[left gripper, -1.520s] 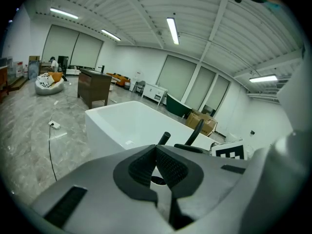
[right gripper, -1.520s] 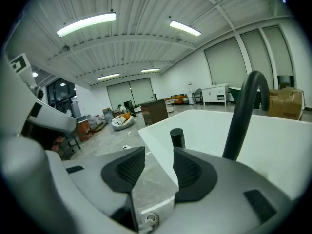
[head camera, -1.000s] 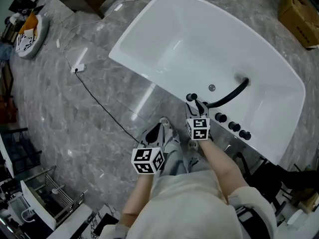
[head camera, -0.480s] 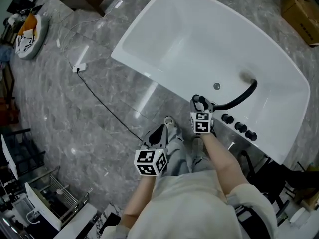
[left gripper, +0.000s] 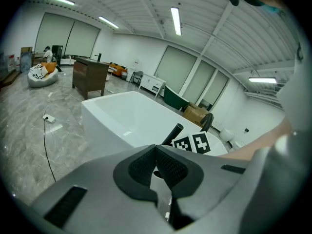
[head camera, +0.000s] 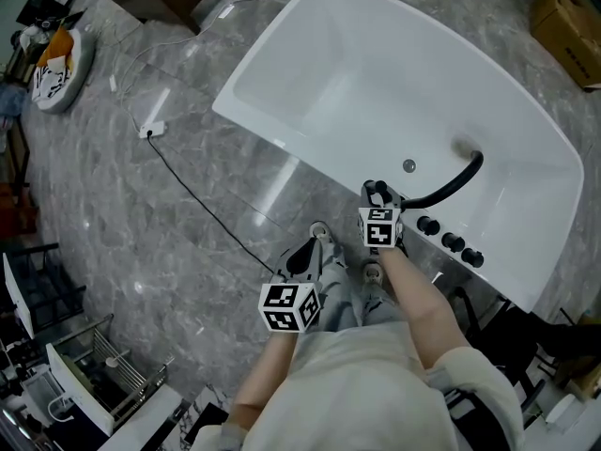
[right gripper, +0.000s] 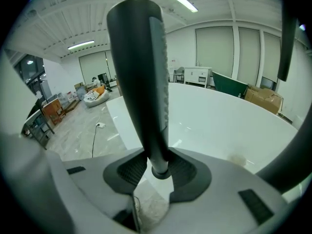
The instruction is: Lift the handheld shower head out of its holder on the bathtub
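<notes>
**Right claw (right gripper: 155, 167) on the shower head (right gripper: 141, 72) at the bathtub (head camera: 376, 83) rim**
Its jaws have just been closing and now pinch the upright handle, not yet lifted off the bathtub's near rim. The left claw (left gripper: 156, 152), jaws together, waits outside the bathtub. Such a low pinch may slip on the smooth handle during the lift.

The left gripper (left gripper: 156, 149) has its jaws together, empty. Beyond them stand a white bathtub (left gripper: 113, 117) and a black shower head (left gripper: 173, 134).
</notes>
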